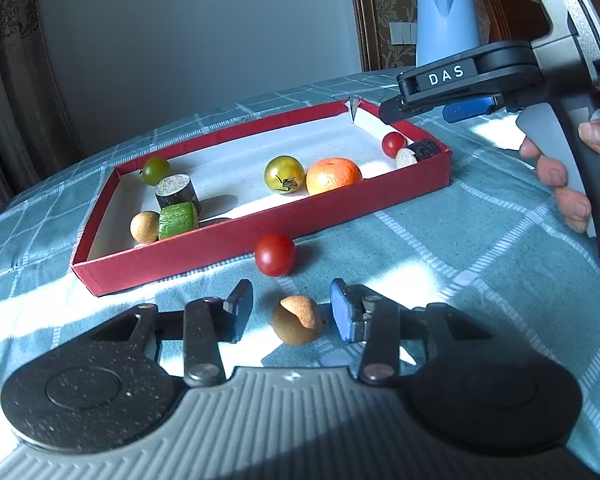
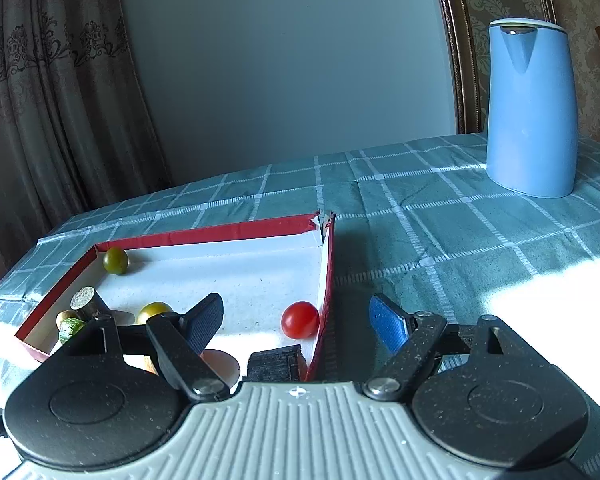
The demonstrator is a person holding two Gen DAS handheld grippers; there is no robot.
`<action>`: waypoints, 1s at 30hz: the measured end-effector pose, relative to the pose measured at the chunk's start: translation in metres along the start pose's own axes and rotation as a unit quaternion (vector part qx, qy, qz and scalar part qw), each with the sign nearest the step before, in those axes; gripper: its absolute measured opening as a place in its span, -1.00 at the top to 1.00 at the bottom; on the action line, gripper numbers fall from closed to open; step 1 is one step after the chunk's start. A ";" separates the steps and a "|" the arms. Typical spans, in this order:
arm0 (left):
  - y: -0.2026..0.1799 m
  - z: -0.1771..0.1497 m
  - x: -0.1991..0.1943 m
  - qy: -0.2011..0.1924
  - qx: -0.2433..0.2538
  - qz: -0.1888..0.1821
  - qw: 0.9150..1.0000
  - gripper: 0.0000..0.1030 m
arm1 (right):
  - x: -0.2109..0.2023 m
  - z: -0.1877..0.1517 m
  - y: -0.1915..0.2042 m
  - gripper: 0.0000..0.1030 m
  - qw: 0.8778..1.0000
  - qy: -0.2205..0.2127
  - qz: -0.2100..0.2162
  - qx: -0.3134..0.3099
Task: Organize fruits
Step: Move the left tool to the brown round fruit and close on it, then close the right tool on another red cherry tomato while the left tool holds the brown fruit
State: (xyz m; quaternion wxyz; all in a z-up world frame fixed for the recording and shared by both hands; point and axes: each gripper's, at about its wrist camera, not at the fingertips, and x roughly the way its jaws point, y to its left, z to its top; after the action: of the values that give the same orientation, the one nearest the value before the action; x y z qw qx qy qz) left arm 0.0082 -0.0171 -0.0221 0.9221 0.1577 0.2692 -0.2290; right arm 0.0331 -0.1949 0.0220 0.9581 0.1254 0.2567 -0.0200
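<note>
A shallow red box (image 1: 236,240) with a white floor holds green tomatoes (image 1: 284,174), an orange (image 1: 333,176), a red tomato (image 1: 393,144), dark cylinders (image 1: 176,194), a green piece (image 1: 178,221) and a tan ball (image 1: 145,227). Outside it on the cloth lie a red tomato (image 1: 275,254) and a tan-brown ball (image 1: 296,319). My left gripper (image 1: 290,314) is open with its fingers either side of that ball, not touching. My right gripper (image 2: 296,322) is open and empty above the box's right end, near its red tomato (image 2: 300,319); it also shows in the left wrist view (image 1: 432,110).
A blue kettle (image 2: 530,108) stands at the back right of the table. A teal checked tablecloth (image 2: 440,240) covers the table. Curtains (image 2: 52,100) hang at the left behind the table, and a wooden chair (image 1: 508,16) stands behind the kettle.
</note>
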 end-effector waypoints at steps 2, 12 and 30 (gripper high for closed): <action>-0.001 0.000 0.000 -0.001 0.003 0.001 1.000 0.22 | 0.000 -0.001 0.002 -0.56 1.000 0.001 -0.001 -0.006; 0.001 -0.003 -0.005 0.005 -0.003 -0.014 1.000 0.34 | 0.001 -0.001 0.001 -0.56 1.000 0.002 0.000 -0.007; 0.050 -0.006 -0.017 -0.012 -0.090 0.093 0.992 0.51 | -0.029 -0.014 0.040 -0.56 0.984 0.001 0.170 -0.053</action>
State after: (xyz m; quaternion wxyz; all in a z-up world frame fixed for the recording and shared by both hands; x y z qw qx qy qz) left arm 0.0183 0.0332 -0.0095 0.9528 0.0956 0.2623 -0.1194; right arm 0.0053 -0.1535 0.0337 0.9526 0.1158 0.2333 0.1572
